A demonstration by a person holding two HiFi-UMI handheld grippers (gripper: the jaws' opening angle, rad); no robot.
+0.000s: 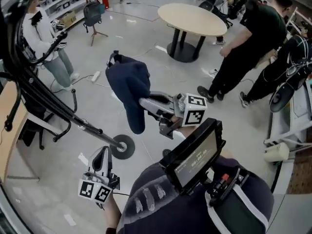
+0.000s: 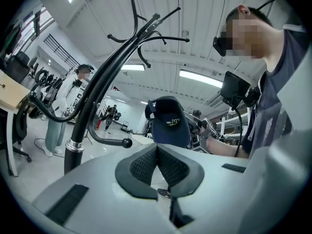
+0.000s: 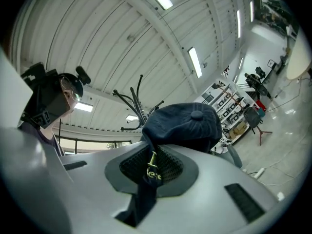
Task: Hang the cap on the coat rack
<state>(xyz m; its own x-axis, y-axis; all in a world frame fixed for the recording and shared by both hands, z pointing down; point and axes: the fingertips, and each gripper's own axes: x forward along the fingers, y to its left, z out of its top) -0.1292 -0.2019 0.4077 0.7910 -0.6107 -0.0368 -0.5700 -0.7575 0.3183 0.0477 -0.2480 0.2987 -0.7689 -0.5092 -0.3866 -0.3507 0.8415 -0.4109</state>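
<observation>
A dark navy cap (image 1: 129,89) hangs from my right gripper (image 1: 146,103), which is shut on the strap at the cap's back. In the right gripper view the strap (image 3: 148,179) runs down between the pads and the cap's crown (image 3: 187,123) bulges above them. The black coat rack (image 1: 44,101) slants in from the left, its pole running down to a round foot (image 1: 122,146). Its curved hooks (image 2: 141,28) spread out high above the cap (image 2: 168,123) in the left gripper view. My left gripper (image 1: 101,156) is low beside the rack's foot, shut with nothing in it.
A round beige table (image 1: 192,18) stands at the back. A person in black (image 1: 253,38) bends at the right and a person in white (image 1: 46,38) stands at the left. A wooden desk edge (image 1: 9,111) lies behind the rack. Cables lie on the floor (image 1: 95,77).
</observation>
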